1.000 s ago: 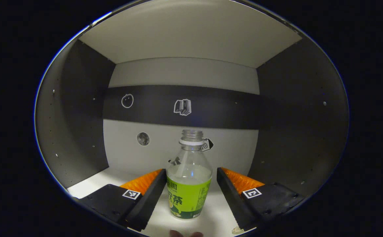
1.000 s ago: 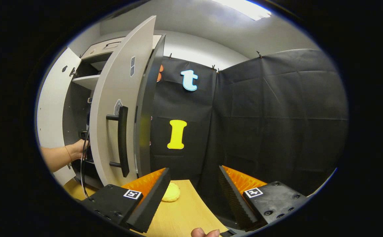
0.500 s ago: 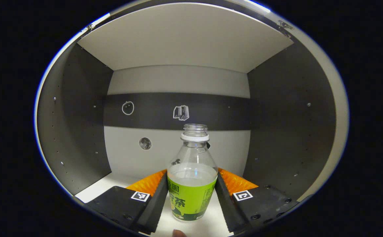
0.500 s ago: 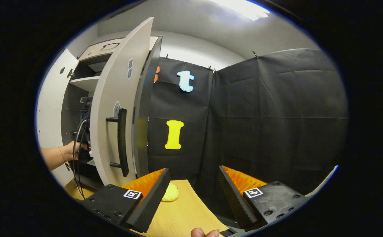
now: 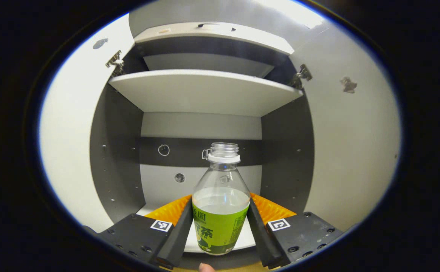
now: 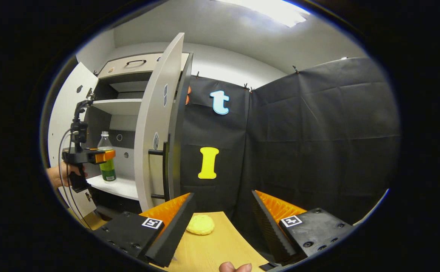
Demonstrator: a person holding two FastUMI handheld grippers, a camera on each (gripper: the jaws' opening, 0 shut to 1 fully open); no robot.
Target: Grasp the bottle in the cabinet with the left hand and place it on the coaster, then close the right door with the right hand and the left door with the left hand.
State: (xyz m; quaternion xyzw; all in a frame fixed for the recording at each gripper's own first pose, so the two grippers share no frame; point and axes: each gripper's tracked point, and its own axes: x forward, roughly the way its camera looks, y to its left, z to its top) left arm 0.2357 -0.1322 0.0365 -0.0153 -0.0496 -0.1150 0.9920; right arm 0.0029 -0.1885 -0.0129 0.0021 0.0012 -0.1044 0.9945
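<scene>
Both doors ajar; left gripper [image 5: 220,230] jaws clamp bottle [image 5: 220,211]; right gripper [image 6: 220,223] jaws apart above coaster [image 6: 200,225].

Both views toward open cabinet [image 5: 205,90]

Bottle [image 5: 220,196]: clear glossy plastic, smooth green label. Cabinet [image 5: 205,90]: smooth matt panels, pale shelves, dark side walls; metal hinges [image 5: 115,63]. Right door [image 6: 158,121]: matt, dark handle. Table [image 6: 212,249]: light wood grain. Coaster [image 6: 200,224]: yellow, rough-textured. Booth wall: matt black cloth, creased.

Square-code-tagged, screw-studded left claw [image 5: 220,226]
</scene>
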